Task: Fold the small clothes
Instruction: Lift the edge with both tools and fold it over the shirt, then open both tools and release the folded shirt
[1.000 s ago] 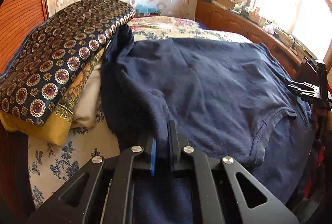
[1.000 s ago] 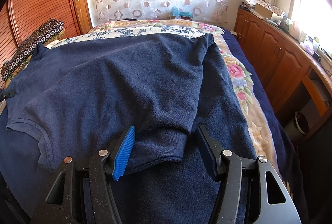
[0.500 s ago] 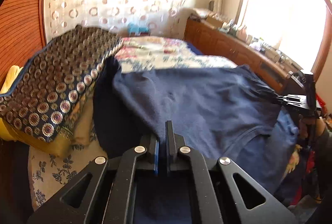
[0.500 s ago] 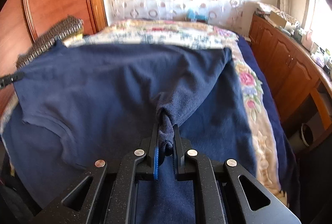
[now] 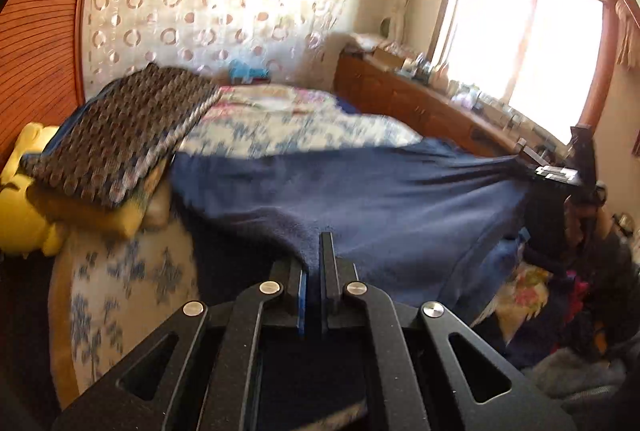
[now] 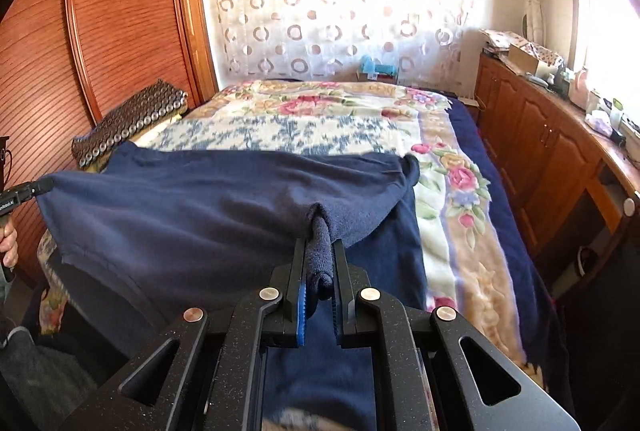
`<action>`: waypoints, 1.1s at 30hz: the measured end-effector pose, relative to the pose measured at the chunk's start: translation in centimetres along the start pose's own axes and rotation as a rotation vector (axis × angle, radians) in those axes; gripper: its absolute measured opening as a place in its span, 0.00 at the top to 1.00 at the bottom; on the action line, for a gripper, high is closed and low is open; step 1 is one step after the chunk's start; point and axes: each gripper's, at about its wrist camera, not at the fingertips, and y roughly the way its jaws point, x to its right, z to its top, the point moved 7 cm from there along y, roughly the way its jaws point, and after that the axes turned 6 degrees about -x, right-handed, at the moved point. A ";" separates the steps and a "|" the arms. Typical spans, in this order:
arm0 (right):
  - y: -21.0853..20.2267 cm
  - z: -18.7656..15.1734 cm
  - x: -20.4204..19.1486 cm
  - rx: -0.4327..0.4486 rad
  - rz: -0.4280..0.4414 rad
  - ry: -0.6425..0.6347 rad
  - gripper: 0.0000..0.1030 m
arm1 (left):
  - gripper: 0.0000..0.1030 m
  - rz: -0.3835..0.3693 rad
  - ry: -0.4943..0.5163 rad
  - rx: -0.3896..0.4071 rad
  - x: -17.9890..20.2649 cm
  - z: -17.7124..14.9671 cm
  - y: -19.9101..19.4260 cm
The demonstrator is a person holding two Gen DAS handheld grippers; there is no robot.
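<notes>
A navy blue shirt (image 5: 380, 199) (image 6: 200, 215) is held up off the bed, stretched between both grippers. My left gripper (image 5: 314, 267) is shut on one shoulder edge of the shirt. My right gripper (image 6: 318, 267) is shut on a bunched roll of the shirt's fabric at the other side. The right gripper shows at the far right of the left wrist view (image 5: 556, 173), and the left gripper's tip shows at the far left of the right wrist view (image 6: 24, 193). The shirt's lower part trails on the floral bedspread (image 6: 340, 123).
A patterned cushion (image 5: 124, 135) lies on yellow bedding (image 5: 24, 199) at the bed's left side. A wooden wardrobe (image 6: 100, 31) stands on the left. A wooden cabinet (image 6: 540, 151) with clutter on top runs along the right under a bright window (image 5: 532, 47).
My right gripper went from open around the sleeve to shut on it. Both grippers have lifted and pulled the shirt toward the bed's near end, uncovering more bedspread.
</notes>
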 end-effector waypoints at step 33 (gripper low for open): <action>8.1 -3.5 -8.1 -0.043 0.063 -0.092 0.43 | 0.21 0.164 -0.147 -0.155 -4.5 -7.4 3.5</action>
